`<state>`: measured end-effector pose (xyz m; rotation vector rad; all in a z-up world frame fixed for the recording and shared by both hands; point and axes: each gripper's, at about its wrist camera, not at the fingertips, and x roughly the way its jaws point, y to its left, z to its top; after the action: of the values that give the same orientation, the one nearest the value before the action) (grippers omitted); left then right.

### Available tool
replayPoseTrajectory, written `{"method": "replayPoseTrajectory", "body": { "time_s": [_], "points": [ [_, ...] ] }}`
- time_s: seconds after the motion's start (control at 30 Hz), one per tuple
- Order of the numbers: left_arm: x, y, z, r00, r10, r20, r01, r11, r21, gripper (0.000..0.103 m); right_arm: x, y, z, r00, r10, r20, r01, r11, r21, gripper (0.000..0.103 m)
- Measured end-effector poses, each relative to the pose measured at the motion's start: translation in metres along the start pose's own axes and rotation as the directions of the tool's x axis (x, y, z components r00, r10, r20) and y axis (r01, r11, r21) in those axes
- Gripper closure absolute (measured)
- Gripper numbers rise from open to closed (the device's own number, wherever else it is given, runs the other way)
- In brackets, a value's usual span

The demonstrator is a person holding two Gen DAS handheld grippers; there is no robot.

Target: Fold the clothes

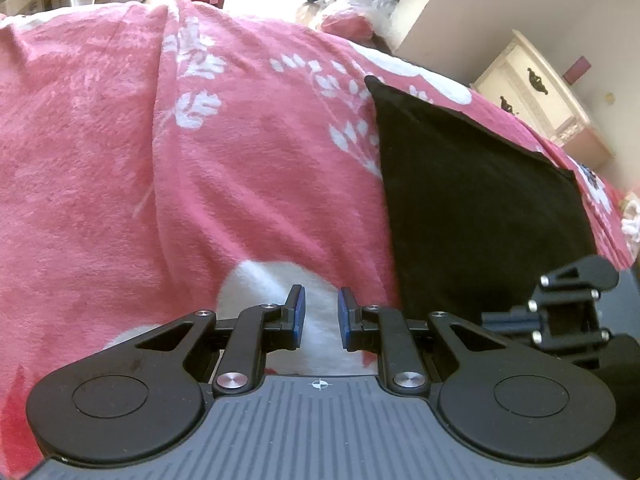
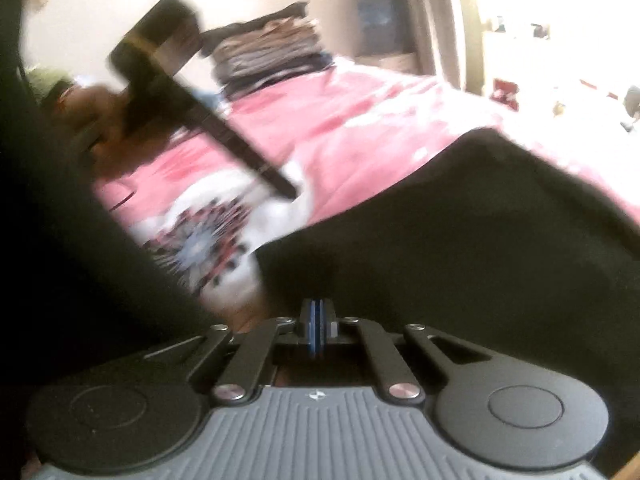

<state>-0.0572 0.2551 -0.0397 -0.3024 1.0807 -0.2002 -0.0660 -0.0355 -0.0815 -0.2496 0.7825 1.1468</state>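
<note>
One black cloth (image 1: 472, 208) lay flat on the pink blanket (image 1: 160, 140), long axis pointing away. Left claw (image 1: 322, 318) released over blanket; right claw (image 2: 318, 326) clenched, grip unclear.

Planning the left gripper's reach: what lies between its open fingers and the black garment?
In the left wrist view, only pink floral blanket separates the left gripper from the black garment; nothing else lies there.

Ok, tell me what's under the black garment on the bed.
The black garment lies on a pink floral blanket, which shows on its far and near sides. Whatever part of the blanket sits beneath it is covered and cannot be seen.
</note>
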Motion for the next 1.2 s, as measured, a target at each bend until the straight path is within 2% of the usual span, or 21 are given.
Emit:
{"method": "replayPoseTrajectory", "body": {
  "time_s": [0.13,0.2,0.27,0.4,0.53,0.6,0.73,0.8,0.87,1.0,1.1,1.2],
  "points": [
    [0.0,0.001,0.001,1.0,0.004,0.002,-0.004,1.0,-0.003,0.086,0.028,0.01,0.01,1.0,0.014,-0.019,-0.014,1.0,-0.027,0.101],
    [0.0,0.001,0.002,1.0,0.006,0.002,-0.006,1.0,-0.004,0.086,0.051,0.023,0.016,0.998,0.059,-0.019,-0.06,0.998,-0.034,0.101],
    [0.0,0.002,0.003,1.0,0.009,0.003,-0.008,1.0,-0.006,0.086,0.051,0.031,0.018,0.996,0.087,-0.01,-0.087,0.996,-0.036,0.101],
    [-0.001,0.003,0.004,1.0,0.013,0.006,-0.013,1.0,-0.01,0.086,0.037,0.018,0.021,0.999,0.029,0.027,-0.03,0.999,0.042,0.101],
    [-0.002,0.004,0.005,1.0,0.019,0.015,-0.019,1.0,-0.017,0.086,0.043,0.013,0.028,1.0,0.008,0.015,-0.009,0.997,0.079,0.101],
    [-0.003,0.003,0.005,1.0,0.02,0.019,-0.02,1.0,-0.015,0.086,0.058,0.024,0.027,1.0,0.03,0.001,-0.03,0.998,0.055,0.101],
    [-0.005,-0.001,0.005,0.999,0.02,0.027,-0.02,1.0,-0.005,0.086,0.064,0.044,0.026,0.986,0.166,-0.01,-0.166,0.985,0.055,0.101],
    [-0.006,-0.002,0.005,0.999,0.016,0.033,-0.016,1.0,-0.003,0.086,0.058,0.043,0.023,0.985,0.172,-0.012,-0.171,0.983,0.063,0.101],
    [-0.006,-0.006,0.006,0.999,0.002,0.037,-0.002,1.0,0.003,0.086,0.047,0.03,0.021,0.988,0.156,0.004,-0.155,0.979,0.13,0.101],
    [0.003,-0.025,0.009,0.997,-0.073,0.024,0.072,0.995,0.063,0.086,0.007,-0.009,-0.001,0.997,0.025,0.073,-0.048,0.945,0.322,0.1],
    [0.021,-0.046,0.01,0.99,-0.141,-0.019,0.142,0.984,0.106,0.081,-0.025,-0.038,-0.018,0.99,-0.087,0.108,0.027,0.885,0.466,0.1],
    [0.043,-0.063,0.008,0.982,-0.179,-0.056,0.185,0.973,0.135,0.081,-0.056,-0.067,-0.035,0.971,-0.202,0.125,0.088,0.795,0.6,0.1]
  ]
}}
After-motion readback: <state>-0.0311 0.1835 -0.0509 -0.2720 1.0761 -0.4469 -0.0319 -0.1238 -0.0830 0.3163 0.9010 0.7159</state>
